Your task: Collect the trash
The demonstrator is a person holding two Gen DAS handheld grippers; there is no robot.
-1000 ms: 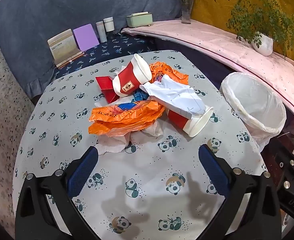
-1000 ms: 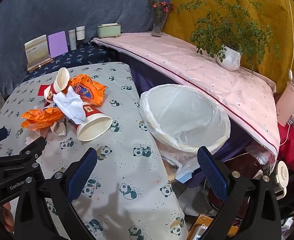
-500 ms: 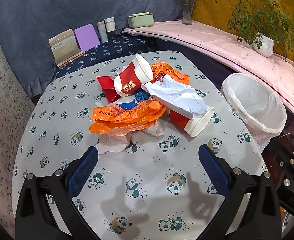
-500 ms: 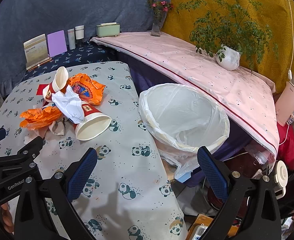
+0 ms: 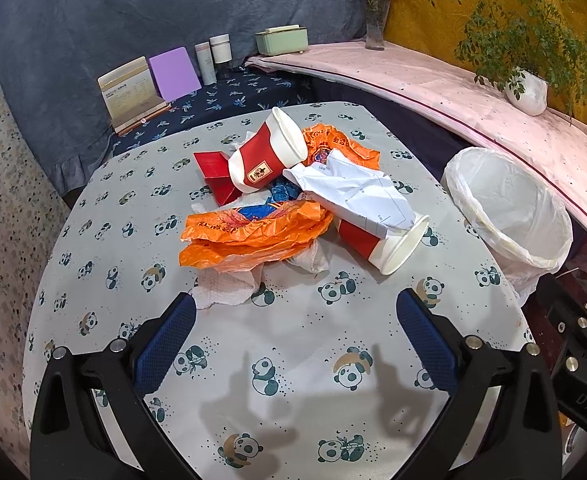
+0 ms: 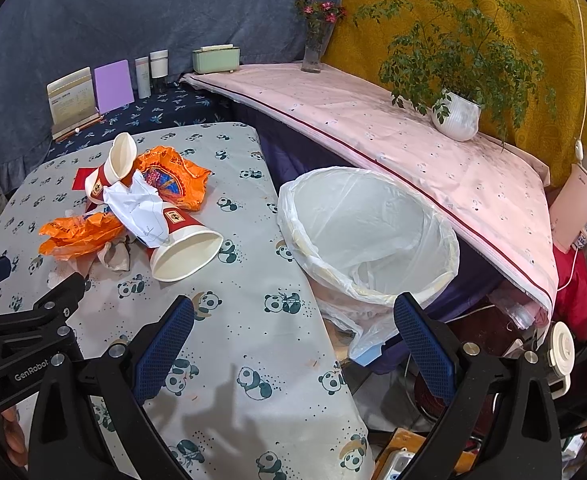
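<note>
On the desk point(image 5: 293, 360), which wears a cloth printed with pandas, a heap of trash lies in the middle. A red paper cup point(image 5: 267, 158) lies tipped at the back of the heap, touching a red card point(image 5: 213, 172). A second red cup point(image 5: 381, 240) lies on its side at the right, its mouth toward the camera, with a crumpled white paper point(image 5: 353, 192) draped over it. An orange plastic bag point(image 5: 249, 236) sprawls at the front, on top of a white tissue point(image 5: 225, 292). Beside the desk, to the right, stands a bin point(image 6: 373, 232) lined with a white bag. The left gripper point(image 5: 293, 320) hovers over the near desk, jaws wide, holding nothing. The right gripper point(image 6: 293, 324) hangs above the desk edge beside the bin, jaws also wide and empty.
</note>
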